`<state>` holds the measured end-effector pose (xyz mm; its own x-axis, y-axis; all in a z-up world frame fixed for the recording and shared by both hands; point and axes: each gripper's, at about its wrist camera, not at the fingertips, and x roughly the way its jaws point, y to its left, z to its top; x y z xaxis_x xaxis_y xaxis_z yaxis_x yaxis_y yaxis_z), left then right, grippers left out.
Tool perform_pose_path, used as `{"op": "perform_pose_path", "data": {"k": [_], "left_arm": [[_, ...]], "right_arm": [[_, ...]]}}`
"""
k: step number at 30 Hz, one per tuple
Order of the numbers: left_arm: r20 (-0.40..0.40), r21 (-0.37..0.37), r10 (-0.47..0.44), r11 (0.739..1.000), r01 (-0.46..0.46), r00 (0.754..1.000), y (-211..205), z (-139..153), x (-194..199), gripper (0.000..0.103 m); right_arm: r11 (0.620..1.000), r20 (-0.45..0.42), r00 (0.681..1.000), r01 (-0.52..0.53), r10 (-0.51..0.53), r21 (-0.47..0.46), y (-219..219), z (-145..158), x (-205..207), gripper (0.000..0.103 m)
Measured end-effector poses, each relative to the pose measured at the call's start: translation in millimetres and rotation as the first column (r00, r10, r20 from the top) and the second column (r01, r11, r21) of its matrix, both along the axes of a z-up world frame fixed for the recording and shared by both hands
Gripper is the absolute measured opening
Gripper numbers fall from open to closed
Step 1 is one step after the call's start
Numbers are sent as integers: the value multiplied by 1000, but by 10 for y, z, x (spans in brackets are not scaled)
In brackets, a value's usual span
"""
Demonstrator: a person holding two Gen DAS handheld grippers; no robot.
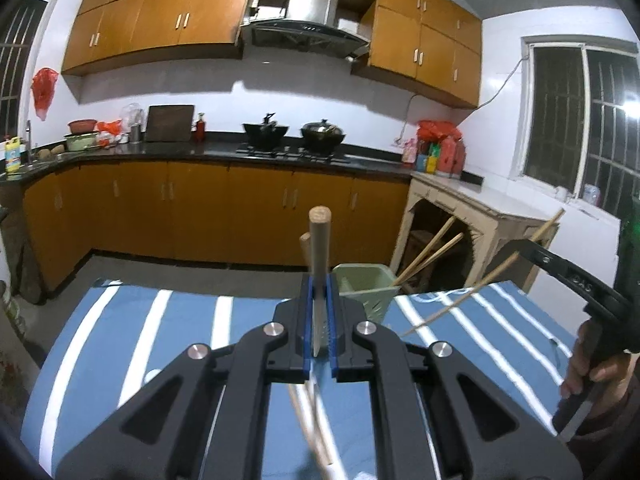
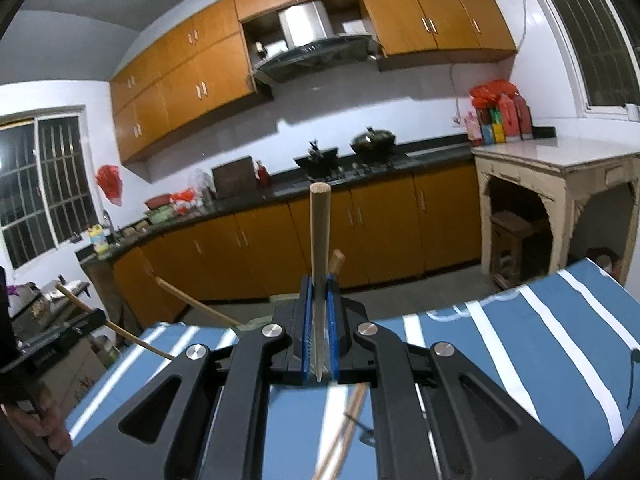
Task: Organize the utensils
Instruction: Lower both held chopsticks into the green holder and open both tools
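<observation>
Over blue striped tablecloth (image 1: 120, 344), our left gripper (image 1: 319, 312) and right gripper (image 2: 319, 320) each pinch tan wooden chopsticks (image 1: 319, 248); loose pairs could slip short of far green plastic holder (image 1: 366, 284)

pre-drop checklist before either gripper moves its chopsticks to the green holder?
1. Left gripper shut on chopsticks: ok, two sticks stand up between the blue fingers.
2. Right gripper shut on its chopsticks: ok.
3. Sticks aligned in each grip: not ok, the ends sit at different heights in both views.
4. Green holder upright on the striped table: ok.
5. Room in the holder: cannot tell; several chopsticks already lean out of it.
6. Clearance between the two grippers: cannot tell.
</observation>
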<state>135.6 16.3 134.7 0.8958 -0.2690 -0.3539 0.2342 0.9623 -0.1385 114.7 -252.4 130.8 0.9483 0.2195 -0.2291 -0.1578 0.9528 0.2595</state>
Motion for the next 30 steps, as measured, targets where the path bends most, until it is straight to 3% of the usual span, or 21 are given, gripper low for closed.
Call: {"op": "perform_pose_path", "data": {"k": [6, 13, 20, 30], "left_arm": [[72, -5, -29, 1000, 30, 997, -216, 282, 67, 7], [138, -21, 25, 1000, -22, 990, -362, 472, 363, 7], [64, -49, 45, 998, -42, 997, -374, 282, 728, 7], [10, -62, 49, 997, -49, 999, -362, 65, 944, 7]], "right_arm": [[1000, 83, 996, -14, 15, -15, 117, 245, 60, 8], [1000, 111, 994, 3, -2, -8, 179, 272, 329, 8], [999, 54, 999, 2, 0, -35, 288, 94, 617, 8], [999, -27, 1000, -5, 4, -40, 336, -130, 786, 8]]}}
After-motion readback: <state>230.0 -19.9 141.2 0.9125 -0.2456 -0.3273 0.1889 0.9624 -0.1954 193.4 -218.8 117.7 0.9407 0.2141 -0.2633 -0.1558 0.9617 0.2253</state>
